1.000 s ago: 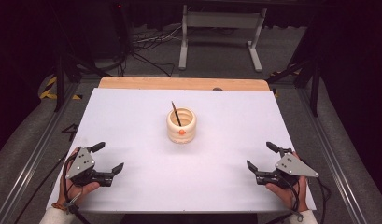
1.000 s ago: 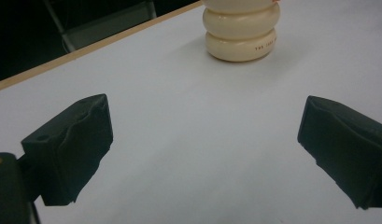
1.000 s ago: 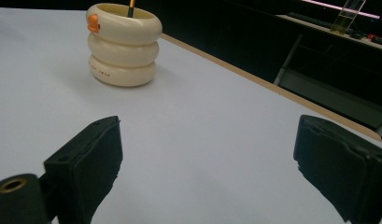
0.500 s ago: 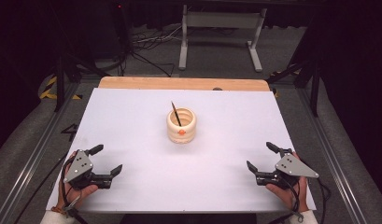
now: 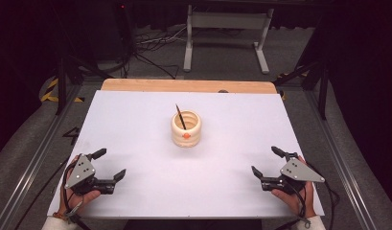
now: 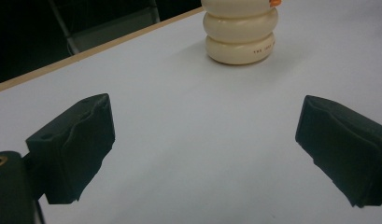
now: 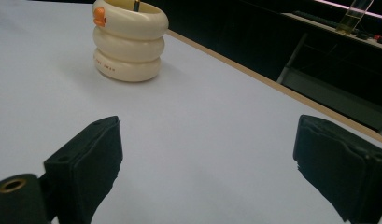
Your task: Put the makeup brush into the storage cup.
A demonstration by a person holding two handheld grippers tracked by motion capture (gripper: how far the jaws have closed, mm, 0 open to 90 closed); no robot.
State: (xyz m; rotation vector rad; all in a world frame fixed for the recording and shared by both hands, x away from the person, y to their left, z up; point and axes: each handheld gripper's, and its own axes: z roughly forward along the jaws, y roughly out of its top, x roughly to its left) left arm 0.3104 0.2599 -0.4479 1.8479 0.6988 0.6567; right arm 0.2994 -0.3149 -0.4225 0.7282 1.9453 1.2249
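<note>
A cream holder (image 5: pixel 186 128), shaped like three stacked rings, stands upright near the middle of the white table (image 5: pixel 136 120), a little toward its far side. A small orange knob sits on its upper ring, on the side that faces the person. A dark thin stick (image 5: pixel 180 116) leans inside it, its tip rising above the rim toward the far left. On the lowest ring runs a short line of small reddish lettering, seen in both gripper views but too small to read.

The left gripper (image 5: pixel 108 166) rests at the near left corner of the table, its jaws spread wide with nothing between them. The right gripper (image 5: pixel 266 161) rests at the near right corner, jaws likewise wide apart and empty. Both are well apart from the holder
</note>
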